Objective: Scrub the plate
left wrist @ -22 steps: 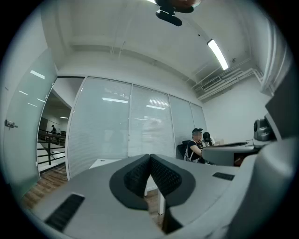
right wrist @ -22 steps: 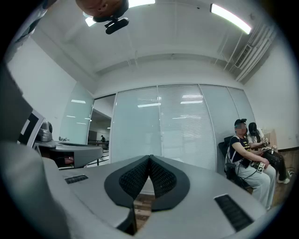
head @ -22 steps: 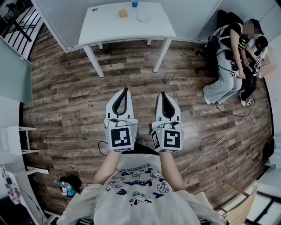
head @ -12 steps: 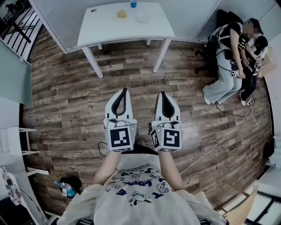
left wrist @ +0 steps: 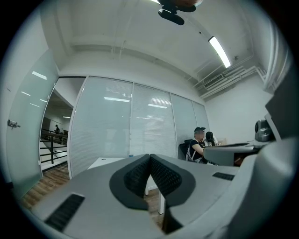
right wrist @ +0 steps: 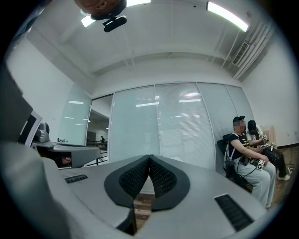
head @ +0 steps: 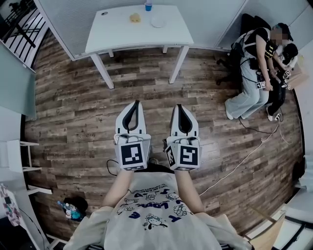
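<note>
A white plate [head: 158, 21] lies on the white table [head: 122, 34] far ahead, with a yellowish sponge [head: 135, 18] to its left and a blue cup [head: 148, 6] behind them. My left gripper [head: 137, 102] and right gripper [head: 179, 105] are held side by side over the wooden floor, well short of the table. Both point level and forward. In the left gripper view the left gripper's [left wrist: 150, 156] jaws meet with nothing between them. The right gripper's [right wrist: 149, 157] jaws meet the same way in the right gripper view.
Two seated people [head: 259, 58] are at the right by a glass wall, with cables [head: 244, 156] running across the floor. A small white stand [head: 19, 156] and some bottles [head: 71, 210] are at the left. A frosted glass partition [left wrist: 131, 126] stands behind the table.
Both grippers sit slightly lower in the head view and the table has drifted a little left. The jaws stay shut and side by side.
</note>
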Motion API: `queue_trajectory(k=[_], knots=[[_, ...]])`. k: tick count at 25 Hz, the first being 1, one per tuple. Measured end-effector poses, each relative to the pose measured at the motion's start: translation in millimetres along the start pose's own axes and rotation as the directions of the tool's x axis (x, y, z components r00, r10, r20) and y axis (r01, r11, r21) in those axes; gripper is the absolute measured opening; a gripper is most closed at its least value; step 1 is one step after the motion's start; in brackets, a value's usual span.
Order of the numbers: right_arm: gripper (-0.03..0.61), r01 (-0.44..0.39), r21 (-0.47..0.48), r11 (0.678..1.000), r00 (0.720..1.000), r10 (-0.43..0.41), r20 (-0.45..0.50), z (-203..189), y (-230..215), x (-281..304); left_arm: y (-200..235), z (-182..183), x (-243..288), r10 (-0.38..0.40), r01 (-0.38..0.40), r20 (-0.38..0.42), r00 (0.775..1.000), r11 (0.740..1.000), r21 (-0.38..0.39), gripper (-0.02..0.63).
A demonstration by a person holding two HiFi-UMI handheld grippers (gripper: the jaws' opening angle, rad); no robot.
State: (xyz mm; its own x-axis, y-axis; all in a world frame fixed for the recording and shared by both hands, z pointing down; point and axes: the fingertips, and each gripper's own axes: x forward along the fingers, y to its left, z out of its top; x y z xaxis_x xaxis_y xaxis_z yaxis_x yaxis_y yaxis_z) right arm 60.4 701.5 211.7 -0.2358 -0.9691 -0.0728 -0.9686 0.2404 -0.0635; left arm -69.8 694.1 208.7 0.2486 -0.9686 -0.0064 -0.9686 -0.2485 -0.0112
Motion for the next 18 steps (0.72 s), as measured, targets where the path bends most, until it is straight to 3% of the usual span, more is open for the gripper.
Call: queue_trajectory(k=[11, 18], knots=[[0.008, -0.015, 0.03, 0.999, 1.0, 0.015, -0.019, -12.1, -14.5, -9.8, -12.8, -11.2, -10.3, 0.016, -0.015, -0.032, 0.999, 1.0, 0.005, 0.026], [0.008, -0.024, 0.022, 0.999, 0.999, 0.025, -0.027, -17.7, -11.3, 11.2, 1.0, -15.9, 9.0, 0.03, -0.029, -0.033, 0.999, 1.0, 0.006, 0.026]])
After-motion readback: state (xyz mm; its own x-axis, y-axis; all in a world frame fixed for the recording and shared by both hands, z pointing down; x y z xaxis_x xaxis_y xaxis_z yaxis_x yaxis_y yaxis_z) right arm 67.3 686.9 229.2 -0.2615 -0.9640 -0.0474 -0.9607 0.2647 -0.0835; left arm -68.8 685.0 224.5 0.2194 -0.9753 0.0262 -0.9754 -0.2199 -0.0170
